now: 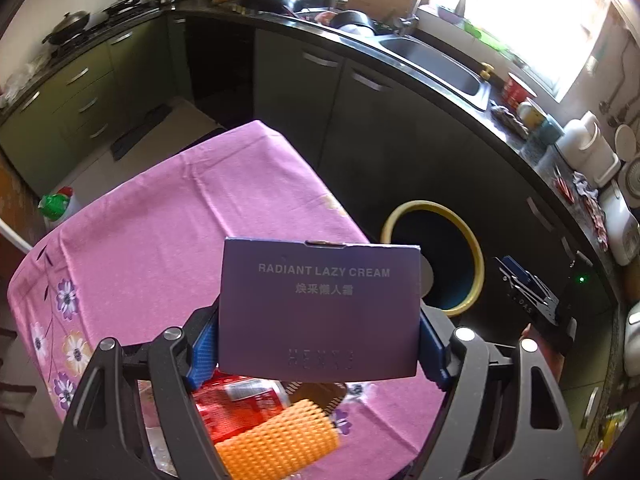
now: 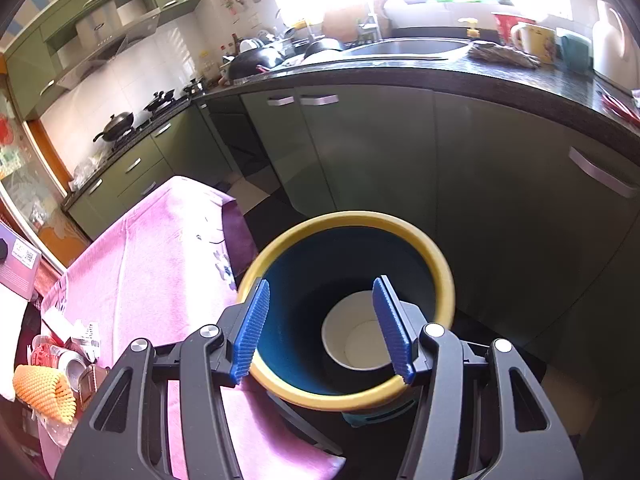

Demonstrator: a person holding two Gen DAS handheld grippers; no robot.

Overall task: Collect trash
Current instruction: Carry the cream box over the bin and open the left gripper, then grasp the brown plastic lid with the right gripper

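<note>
A bench [image 1: 160, 216] draped in a pink flowered cloth fills the left wrist view, with dark kitchen cabinets [image 1: 360, 120] behind it. Beside the bench on the floor stands a yellow-rimmed bin [image 2: 440, 264] with a dark blue inside; a white paper cup [image 2: 352, 344] lies at its bottom. The left hand-held gripper [image 1: 318, 336] clamps a purple cream box [image 1: 320, 308] between its blue pads, raised above the bench. The right hand-held gripper [image 2: 326, 332] hangs over the bin, jaws apart and empty. An orange foam net [image 1: 280, 436] and red wrappers [image 1: 236, 404] lie on the cloth.
</note>
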